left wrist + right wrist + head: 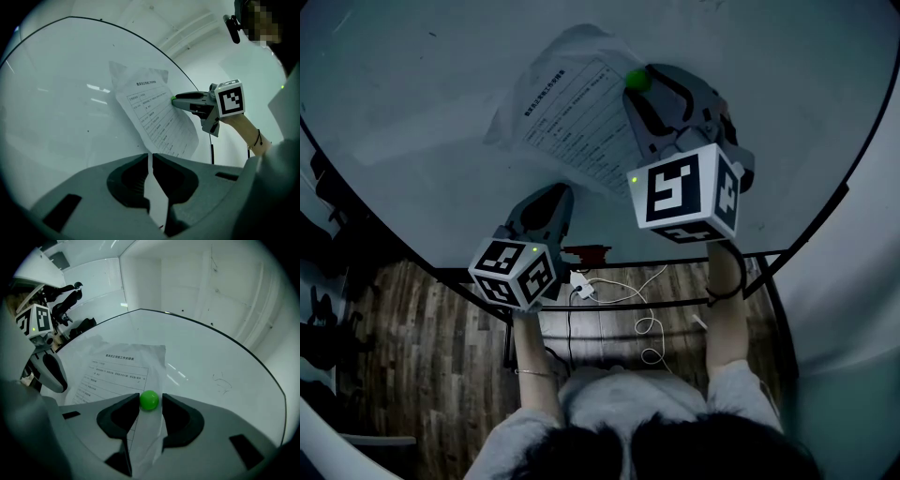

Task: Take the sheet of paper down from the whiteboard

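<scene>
One glossy round green magnet point(149, 400) pins wrinkled paper point(112, 369) to whiteboard point(211, 362).

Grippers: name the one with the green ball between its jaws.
The right gripper: the green ball sits between its open jaws. The left gripper is shut on the sheet of paper instead.
</scene>
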Motion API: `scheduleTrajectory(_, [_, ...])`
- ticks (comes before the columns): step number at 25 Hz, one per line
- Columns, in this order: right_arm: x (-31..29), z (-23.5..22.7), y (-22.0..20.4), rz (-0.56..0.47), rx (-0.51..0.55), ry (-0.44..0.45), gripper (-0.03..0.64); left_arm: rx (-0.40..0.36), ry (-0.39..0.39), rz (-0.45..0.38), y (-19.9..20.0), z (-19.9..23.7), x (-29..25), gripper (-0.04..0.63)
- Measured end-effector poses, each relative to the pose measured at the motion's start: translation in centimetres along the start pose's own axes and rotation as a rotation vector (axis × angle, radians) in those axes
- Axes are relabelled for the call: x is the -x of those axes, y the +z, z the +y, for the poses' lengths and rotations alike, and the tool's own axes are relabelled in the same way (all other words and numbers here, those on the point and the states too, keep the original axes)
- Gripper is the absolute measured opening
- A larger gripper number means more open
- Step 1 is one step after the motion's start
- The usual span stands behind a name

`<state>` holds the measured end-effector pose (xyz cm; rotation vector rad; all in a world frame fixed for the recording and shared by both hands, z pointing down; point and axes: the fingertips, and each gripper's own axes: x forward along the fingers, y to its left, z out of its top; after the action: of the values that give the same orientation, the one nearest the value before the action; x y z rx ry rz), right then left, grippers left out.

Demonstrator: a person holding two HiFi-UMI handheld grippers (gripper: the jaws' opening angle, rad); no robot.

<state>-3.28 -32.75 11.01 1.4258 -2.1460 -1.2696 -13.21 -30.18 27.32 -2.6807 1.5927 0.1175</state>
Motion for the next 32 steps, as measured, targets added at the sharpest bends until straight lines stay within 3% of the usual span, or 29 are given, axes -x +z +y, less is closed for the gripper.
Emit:
scheduleTrajectory(14, [0.2,0.3,0.2,0.002,0.016,-0.013,0.135,0.000,-0.011,-0.036,1.2,-0.1,-0.6,0.043])
scheduleTrajectory(22, [0.1,0.4,0.2,0.008,0.028,-0.014,0.132,0.030,-0.007,-0.035,1.0,0.4,-0.9,0.043])
scheduleTrajectory(32, [0.1,0.4,0.2,0.017,0.029,-0.023,0.126,0.073,-0.052,-0.092,2.2,-0.2,-1.6,0.041])
